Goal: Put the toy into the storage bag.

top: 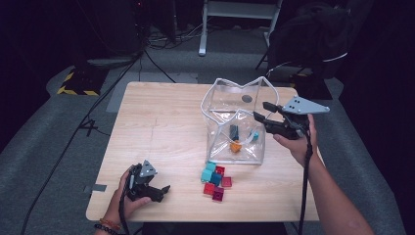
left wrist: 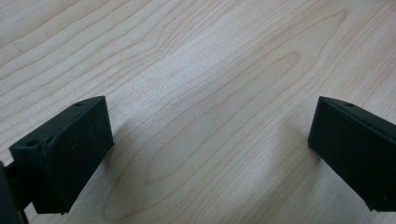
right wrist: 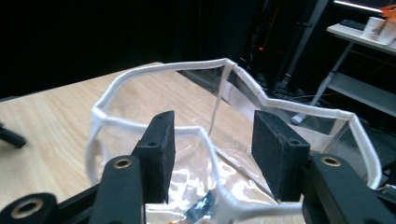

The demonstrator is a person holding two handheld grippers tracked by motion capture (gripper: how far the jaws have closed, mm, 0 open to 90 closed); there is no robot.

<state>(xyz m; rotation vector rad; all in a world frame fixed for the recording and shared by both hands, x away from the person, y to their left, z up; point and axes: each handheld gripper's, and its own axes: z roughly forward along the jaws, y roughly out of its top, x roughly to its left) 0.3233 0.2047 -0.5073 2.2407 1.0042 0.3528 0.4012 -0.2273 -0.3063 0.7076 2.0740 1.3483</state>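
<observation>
High view: the right gripper (top: 262, 111) hangs over the rim of the clear bag (top: 244, 152), and the bag stands open on the table (top: 161, 122) with a few blocks inside, one orange (top: 236, 146). More blocks (top: 215, 180), red and teal, lie in a heap on the table just in front of the bag.

I think the main risk is the soft bag. Its white rim (right wrist: 210, 140) is folded inward and passes just under the right jaws, so a low move of the gripper could catch the rim, pull the bag over and spill the blocks. The folded wall also makes the mouth narrower, so a block released near the edge may fall outside.

The right jaws stand half apart with nothing between them; the rim runs below the gap and I cannot tell if it touches.

The left gripper (top: 157, 190) rests low near the table's front edge, jaws wide and empty over bare wood, well apart from the heap.
</observation>
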